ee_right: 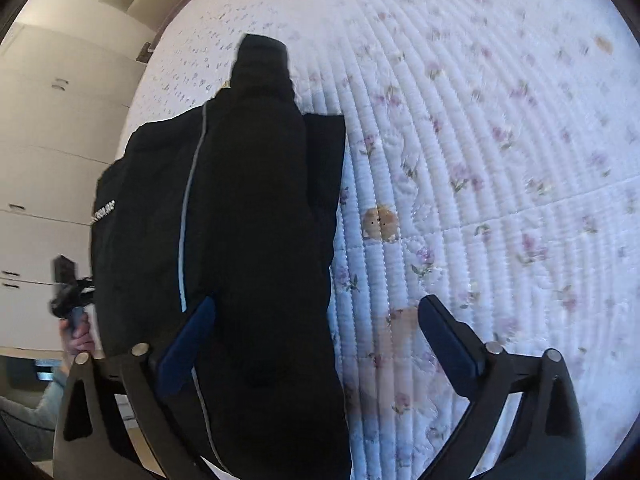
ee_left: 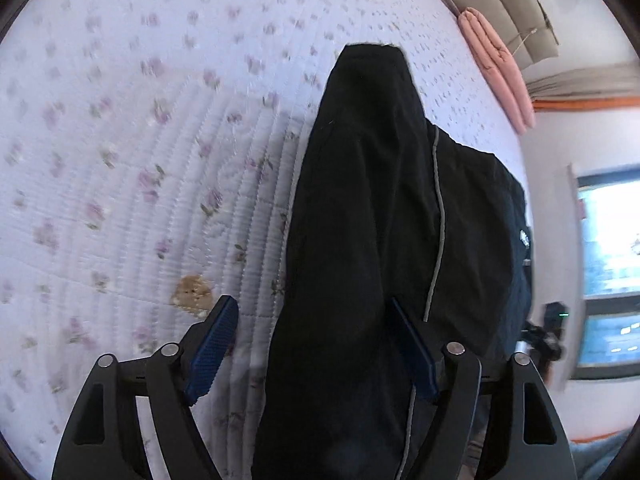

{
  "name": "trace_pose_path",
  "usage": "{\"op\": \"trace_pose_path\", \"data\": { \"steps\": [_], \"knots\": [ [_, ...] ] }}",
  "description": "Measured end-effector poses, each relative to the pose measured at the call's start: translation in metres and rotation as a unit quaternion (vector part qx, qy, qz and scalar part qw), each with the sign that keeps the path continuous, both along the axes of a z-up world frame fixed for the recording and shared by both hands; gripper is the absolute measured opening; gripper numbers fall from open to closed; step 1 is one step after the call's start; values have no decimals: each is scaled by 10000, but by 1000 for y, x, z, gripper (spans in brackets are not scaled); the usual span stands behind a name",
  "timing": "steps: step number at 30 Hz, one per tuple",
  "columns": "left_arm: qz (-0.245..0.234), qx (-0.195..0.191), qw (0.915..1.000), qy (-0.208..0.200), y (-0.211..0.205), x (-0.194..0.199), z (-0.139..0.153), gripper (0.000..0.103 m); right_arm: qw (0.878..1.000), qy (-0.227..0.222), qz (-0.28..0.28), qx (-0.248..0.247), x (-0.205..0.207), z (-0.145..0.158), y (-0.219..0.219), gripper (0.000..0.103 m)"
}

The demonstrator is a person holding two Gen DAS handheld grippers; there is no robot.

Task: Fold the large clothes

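Observation:
A large black garment (ee_left: 384, 232) with a thin grey piping line hangs down over the floral quilted bed; it also shows in the right wrist view (ee_right: 248, 220). My left gripper (ee_left: 312, 344) has its blue-padded jaws wide apart, and the cloth drapes across the right finger (ee_left: 412, 352) and down between the jaws. My right gripper (ee_right: 320, 344) also has its jaws wide apart, with the cloth draped over the left finger (ee_right: 188, 340). No pad is pressed onto the cloth. The other hand-held gripper (ee_right: 68, 296) shows at the left edge of the right wrist view.
The white quilt with purple flowers (ee_left: 140, 160) covers the bed (ee_right: 500, 160) and has a brown cartoon patch (ee_right: 380, 222). A pink folded cloth (ee_left: 496, 68) lies by the headboard. A window (ee_left: 608, 272) and white cabinets (ee_right: 52, 160) lie beyond the bed.

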State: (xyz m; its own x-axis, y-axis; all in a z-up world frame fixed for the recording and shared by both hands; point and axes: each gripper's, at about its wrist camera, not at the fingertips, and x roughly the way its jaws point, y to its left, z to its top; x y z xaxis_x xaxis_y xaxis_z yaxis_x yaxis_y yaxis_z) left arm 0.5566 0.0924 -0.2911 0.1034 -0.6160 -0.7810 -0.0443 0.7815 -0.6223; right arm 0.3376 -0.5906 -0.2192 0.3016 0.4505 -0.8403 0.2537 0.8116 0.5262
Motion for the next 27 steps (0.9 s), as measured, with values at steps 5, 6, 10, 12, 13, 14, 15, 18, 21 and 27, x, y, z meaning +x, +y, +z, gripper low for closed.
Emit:
{"op": "trace_pose_path", "data": {
  "steps": [5, 6, 10, 12, 13, 14, 15, 18, 21, 27],
  "knots": [
    [-29, -684, 9976, 99, 8, 3, -16, 80, 9978, -206, 316, 547, 6, -12, -2, 103],
    [-58, -722, 9973, 74, 7, 3, -16, 80, 9962, -251, 402, 728, 8, -12, 0, 100],
    [-320, -1109, 9932, 167, 0, 1, -24, 80, 9862, -265, 719, 1469, 18, -27, 11, 91],
    [-387, -1093, 9932, 133, -7, 2, -26, 80, 9835, -358, 738, 1612, 22, -29, 12, 91],
    [-377, -1136, 9927, 118, -8, 1, -26, 80, 9820, -396, 728, 1695, 24, -29, 11, 92],
    [-331, -1209, 9920, 121, -8, 2, -27, 80, 9803, -418, 724, 1790, 28, -30, 11, 92],
    [-275, -1271, 9914, 131, -8, 3, -28, 80, 9797, -422, 755, 1807, 32, -32, 12, 92],
    [-158, -1290, 9915, -28, -13, 0, -25, 47, 9797, -487, 826, 1761, 38, -31, 21, 83],
    [-204, -915, 9947, -423, -25, -4, -4, 28, 9804, -583, 814, 1696, 36, -27, 26, 58],
    [-131, -891, 9905, -1035, -33, -33, 56, 21, 9856, -1016, 712, 1147, 11, 13, 46, 40]
  ]
}}
